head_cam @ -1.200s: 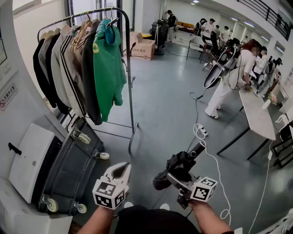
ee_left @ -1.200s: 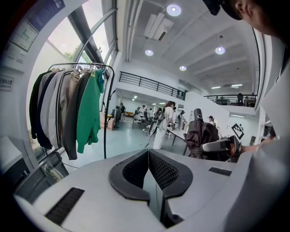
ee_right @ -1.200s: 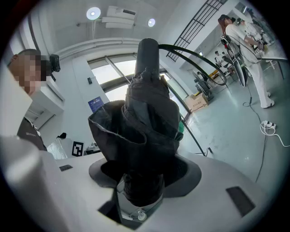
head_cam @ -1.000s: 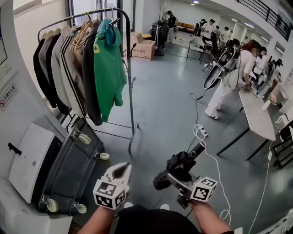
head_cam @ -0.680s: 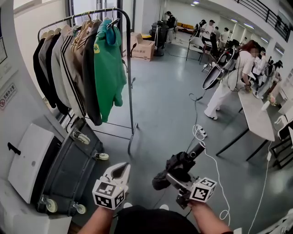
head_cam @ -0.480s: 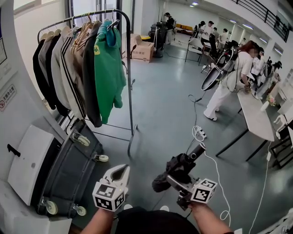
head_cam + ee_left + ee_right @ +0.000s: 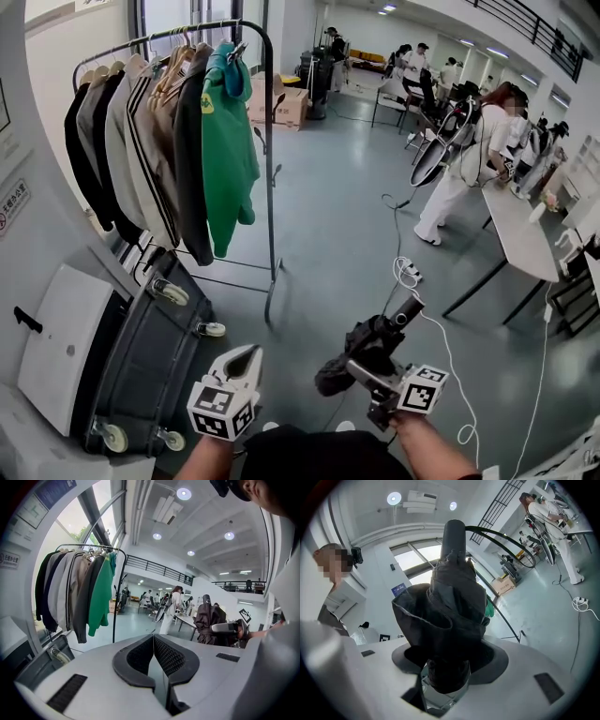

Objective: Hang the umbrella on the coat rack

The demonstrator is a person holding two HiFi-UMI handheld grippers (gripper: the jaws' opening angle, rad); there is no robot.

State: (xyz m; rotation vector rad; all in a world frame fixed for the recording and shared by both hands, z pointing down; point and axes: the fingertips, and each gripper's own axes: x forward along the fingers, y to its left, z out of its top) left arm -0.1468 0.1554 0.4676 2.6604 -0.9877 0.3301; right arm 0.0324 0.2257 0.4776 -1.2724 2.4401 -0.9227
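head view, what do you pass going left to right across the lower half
white case → dark suitcase → left gripper → folded umbrella → table

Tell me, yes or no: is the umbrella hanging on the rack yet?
No, the folded umbrella is clamped in the right gripper, well apart from the rack.
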